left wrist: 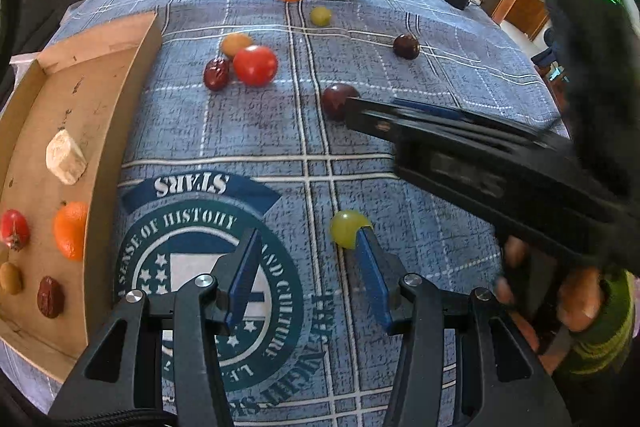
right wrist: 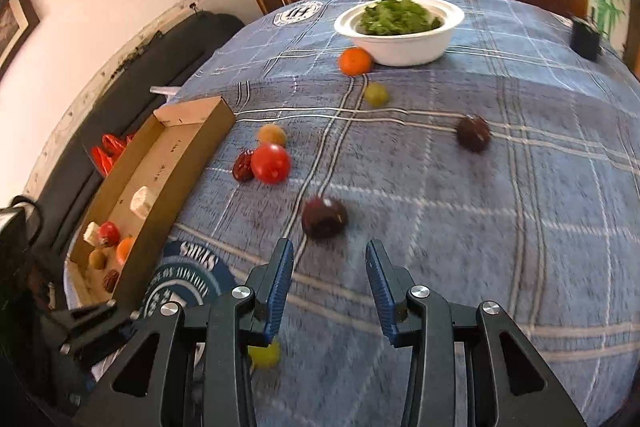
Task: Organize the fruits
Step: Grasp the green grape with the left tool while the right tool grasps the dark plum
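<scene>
Fruits are lying loose on the blue plaid tabletop (left wrist: pixel 440 75): two dark plums, two green grapes, one red tomato (left wrist: pixel 255 65). Left tongs (left wrist: pixel 308 259) are gaping beside a round green grape (left wrist: pixel 347 233) at one o'clock; right tongs (right wrist: pixel 330 267), parted and empty, are hovering near a plum (right wrist: pixel 323 218) at twelve o'clock.

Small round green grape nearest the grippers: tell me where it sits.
The green grape lies on the blue plaid cloth, beside the left gripper's right fingertip.

Two close downward wrist views, shared tablecloth (left wrist: pixel 248 131).
</scene>
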Action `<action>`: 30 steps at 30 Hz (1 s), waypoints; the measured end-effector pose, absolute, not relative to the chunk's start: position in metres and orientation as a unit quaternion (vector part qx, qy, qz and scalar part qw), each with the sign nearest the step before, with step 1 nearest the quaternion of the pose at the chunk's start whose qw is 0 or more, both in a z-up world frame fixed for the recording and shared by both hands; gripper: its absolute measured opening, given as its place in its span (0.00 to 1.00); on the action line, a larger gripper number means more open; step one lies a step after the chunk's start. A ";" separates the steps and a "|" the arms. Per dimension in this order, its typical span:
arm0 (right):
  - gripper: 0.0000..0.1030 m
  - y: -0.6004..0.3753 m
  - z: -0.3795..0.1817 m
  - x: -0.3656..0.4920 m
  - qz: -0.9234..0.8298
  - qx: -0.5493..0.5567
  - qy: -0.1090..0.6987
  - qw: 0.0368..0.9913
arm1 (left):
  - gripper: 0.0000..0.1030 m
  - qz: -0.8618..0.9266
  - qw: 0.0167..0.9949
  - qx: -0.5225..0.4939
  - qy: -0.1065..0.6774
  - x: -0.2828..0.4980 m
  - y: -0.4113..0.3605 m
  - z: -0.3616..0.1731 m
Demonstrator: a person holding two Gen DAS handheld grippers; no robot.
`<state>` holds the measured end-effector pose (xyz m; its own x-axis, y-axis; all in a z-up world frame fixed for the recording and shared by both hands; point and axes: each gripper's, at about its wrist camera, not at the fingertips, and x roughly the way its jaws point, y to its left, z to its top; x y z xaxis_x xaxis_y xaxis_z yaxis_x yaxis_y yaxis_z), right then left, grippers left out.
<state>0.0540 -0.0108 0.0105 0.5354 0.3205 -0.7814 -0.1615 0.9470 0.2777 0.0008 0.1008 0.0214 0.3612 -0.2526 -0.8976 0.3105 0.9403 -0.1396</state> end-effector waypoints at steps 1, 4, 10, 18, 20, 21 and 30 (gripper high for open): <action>0.40 -0.008 0.009 0.058 0.138 0.082 0.464 0.871 | 0.47 -0.174 0.824 0.025 0.539 0.002 0.100 0.021; 0.40 0.001 -0.002 0.071 0.140 0.062 0.478 0.865 | 0.48 -0.188 0.819 0.016 0.542 0.006 0.099 0.020; 0.29 -0.001 -0.002 0.071 0.150 0.052 0.469 0.869 | 0.50 -0.219 0.809 0.022 0.545 0.006 0.089 0.016; 0.29 -0.029 0.020 0.049 0.129 0.092 0.438 0.885 | 0.51 -0.210 0.818 0.037 0.535 0.012 0.069 0.012; 0.29 -0.039 0.025 0.043 0.117 0.105 0.430 0.889 | 0.47 -0.206 0.822 0.044 0.530 0.013 0.064 0.012; 0.29 -0.045 0.027 0.040 0.112 0.111 0.428 0.890 | 0.40 -0.212 0.821 0.043 0.528 0.013 0.062 0.012; 0.29 -0.079 0.039 0.018 0.076 0.144 0.415 0.895 | 0.17 -0.221 0.824 0.041 0.521 0.009 0.055 0.011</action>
